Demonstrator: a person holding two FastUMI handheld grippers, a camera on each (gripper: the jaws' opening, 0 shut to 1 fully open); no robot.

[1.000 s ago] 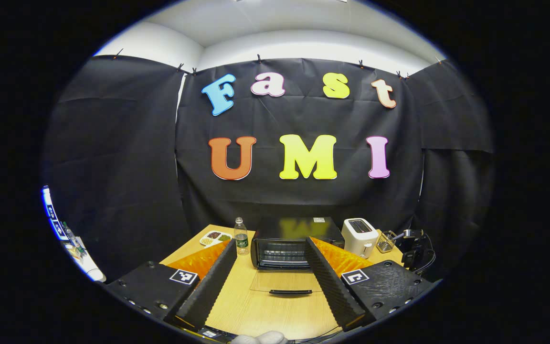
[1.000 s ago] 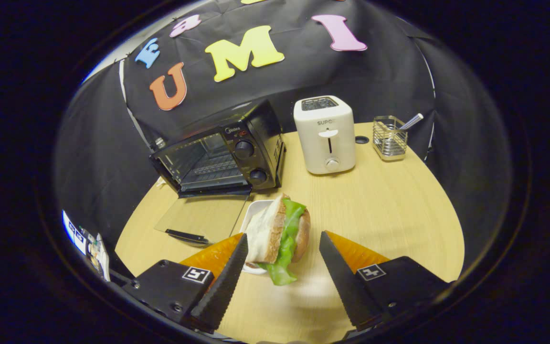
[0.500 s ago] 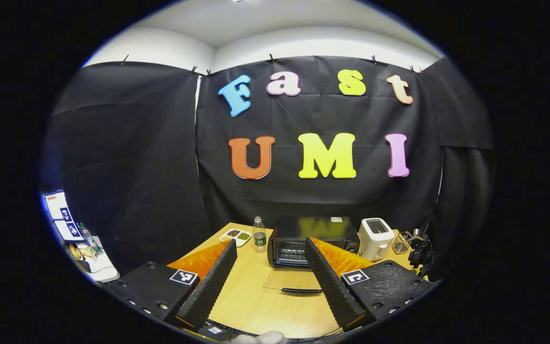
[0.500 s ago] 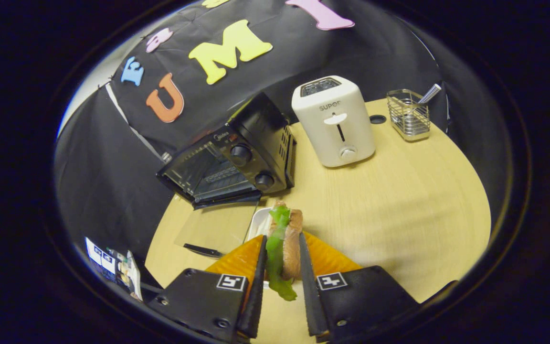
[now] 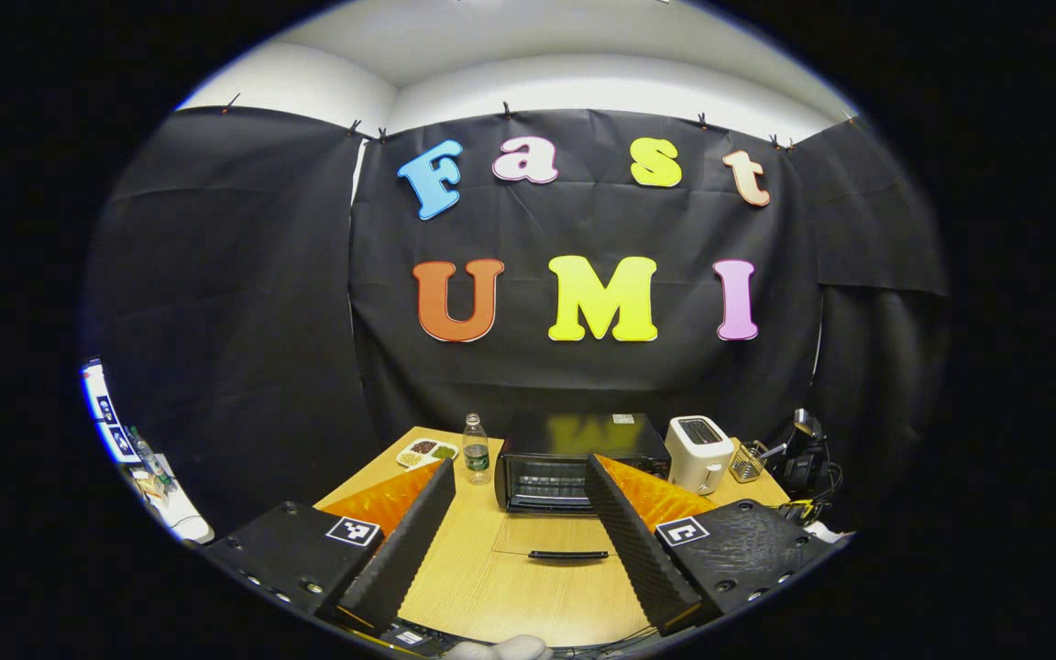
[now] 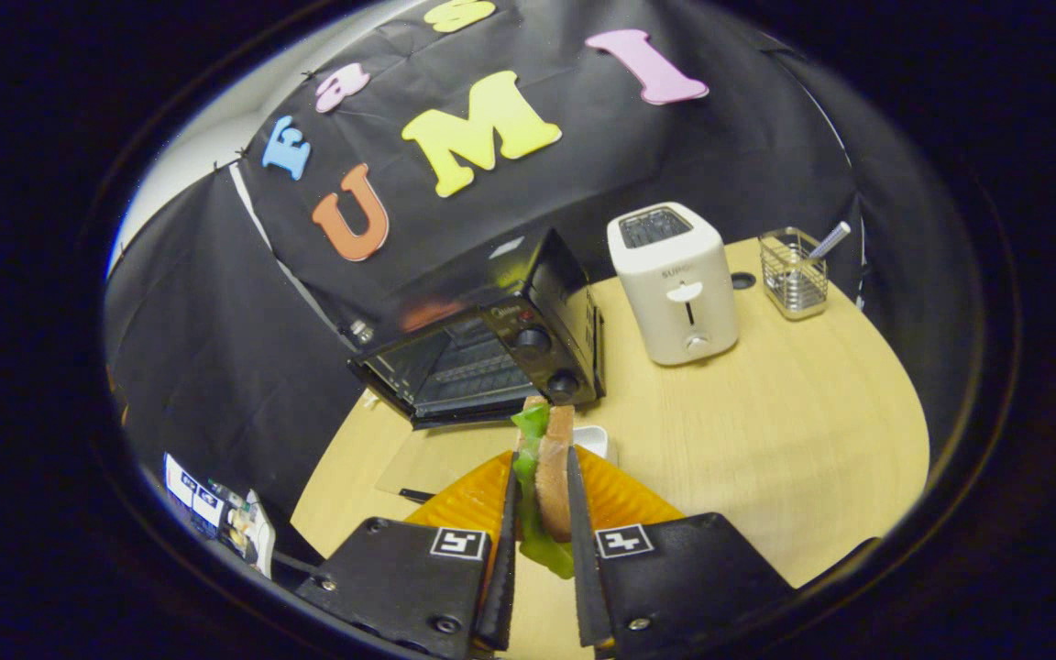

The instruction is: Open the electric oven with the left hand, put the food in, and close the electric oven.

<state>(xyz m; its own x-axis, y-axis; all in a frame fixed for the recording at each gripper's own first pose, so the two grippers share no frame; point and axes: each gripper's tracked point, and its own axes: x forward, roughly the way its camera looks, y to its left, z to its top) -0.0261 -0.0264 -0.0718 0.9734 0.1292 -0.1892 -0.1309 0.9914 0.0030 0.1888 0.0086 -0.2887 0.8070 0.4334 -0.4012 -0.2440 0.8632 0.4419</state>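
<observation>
A big round table (image 6: 766, 412) of light wood fills the middle of the booth. On it sits the black electric oven (image 6: 491, 339) with 2 round knobs on its front. Its glass door (image 5: 551, 536) lies flat on the table, folded all the way down, so the way inside is free. I think that is why the food can go in next.

Just beside the oven stands a white toaster (image 6: 675, 280), and past it a small wire basket (image 6: 792, 270) with a stick in it. On the oven's other side stand a clear water bottle (image 5: 476, 449) and a white tray of snacks (image 5: 425, 452).

The sandwich (image 6: 546, 467), brown bread with green lettuce, is up in the air in front of the open oven. Under it sits a little white dish (image 6: 594, 442), now bare.

The right gripper (image 6: 539, 541) is squeezed narrow, with both fingers pressing the bread from 2 sides, so the sandwich does not fall.

The left gripper (image 5: 514, 532) is spread wide and holds nothing. It hangs back from the table, pointing at the oven door, maybe to stay out of the way and be ready to shut the door.
</observation>
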